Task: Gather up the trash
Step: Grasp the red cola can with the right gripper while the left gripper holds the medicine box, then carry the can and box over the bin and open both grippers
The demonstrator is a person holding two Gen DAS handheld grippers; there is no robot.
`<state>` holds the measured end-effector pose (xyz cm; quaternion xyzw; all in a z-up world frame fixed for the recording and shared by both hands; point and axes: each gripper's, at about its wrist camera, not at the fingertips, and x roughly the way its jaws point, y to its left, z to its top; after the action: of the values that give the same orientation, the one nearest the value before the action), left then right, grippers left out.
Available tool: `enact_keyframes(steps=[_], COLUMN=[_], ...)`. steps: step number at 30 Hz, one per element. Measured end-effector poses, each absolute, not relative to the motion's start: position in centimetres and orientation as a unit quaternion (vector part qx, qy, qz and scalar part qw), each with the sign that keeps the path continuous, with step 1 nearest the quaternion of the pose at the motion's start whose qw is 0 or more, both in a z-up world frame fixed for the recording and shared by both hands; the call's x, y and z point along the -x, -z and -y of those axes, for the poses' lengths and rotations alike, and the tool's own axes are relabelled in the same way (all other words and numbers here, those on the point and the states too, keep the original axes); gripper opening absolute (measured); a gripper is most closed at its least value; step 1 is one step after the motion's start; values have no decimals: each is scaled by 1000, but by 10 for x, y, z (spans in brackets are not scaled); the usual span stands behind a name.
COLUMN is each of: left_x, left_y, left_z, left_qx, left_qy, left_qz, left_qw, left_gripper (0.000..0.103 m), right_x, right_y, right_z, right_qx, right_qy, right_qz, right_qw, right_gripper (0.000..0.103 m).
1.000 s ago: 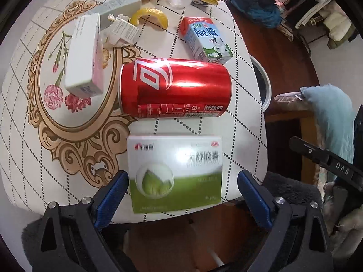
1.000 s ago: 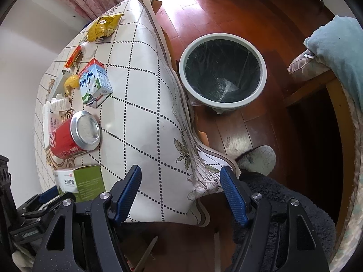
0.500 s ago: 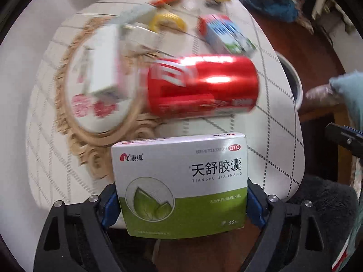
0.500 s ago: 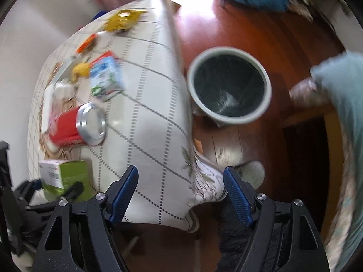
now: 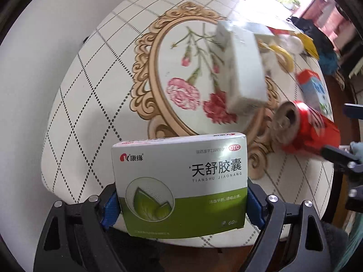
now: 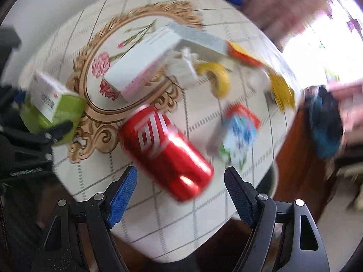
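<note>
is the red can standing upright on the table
No, the red can lies on its side on the tablecloth, ahead of the open right gripper.

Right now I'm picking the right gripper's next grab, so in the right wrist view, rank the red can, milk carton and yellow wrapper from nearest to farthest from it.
1. Red can: lying on its side just ahead of the open right gripper, between its fingers' line.
2. Milk carton: farther up, to the right.
3. Yellow wrapper: farthest, near the table's far right edge.
</note>
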<state>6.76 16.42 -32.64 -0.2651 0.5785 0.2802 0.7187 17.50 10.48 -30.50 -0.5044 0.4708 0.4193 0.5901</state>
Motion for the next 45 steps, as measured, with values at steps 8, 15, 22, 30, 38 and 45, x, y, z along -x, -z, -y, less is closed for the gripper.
enact_keyframes(steps=[8, 15, 22, 30, 38, 45], left_x=[-48, -69, -73, -76, -94, -161], left_y=[343, 337, 335, 317, 252, 194], left_z=[-192, -174, -170, -160, -131, -86], left_qx=[278, 267, 260, 229, 187, 169], left_qy=[-267, -271, -281, -285, -267, -194], left_qz=[-576, -579, -579, -572, -532, -489], left_qw=[721, 721, 720, 734, 781, 833], left_gripper=[88, 88, 88, 88, 88, 88], right_x=[-177, -211, -240, -230, -266, -319], right_y=[349, 345, 356, 351, 308, 255], right_z=[-137, -125, -97, -53, 34, 123], right_qx=[543, 444, 312, 248, 61, -81], right_qy=[-418, -394, -372, -377, -378, -350], right_qz=[-495, -583, -691, -679, -680, -643], right_qw=[534, 555, 537, 579, 625, 676], right_gripper=[83, 81, 84, 80, 78, 77])
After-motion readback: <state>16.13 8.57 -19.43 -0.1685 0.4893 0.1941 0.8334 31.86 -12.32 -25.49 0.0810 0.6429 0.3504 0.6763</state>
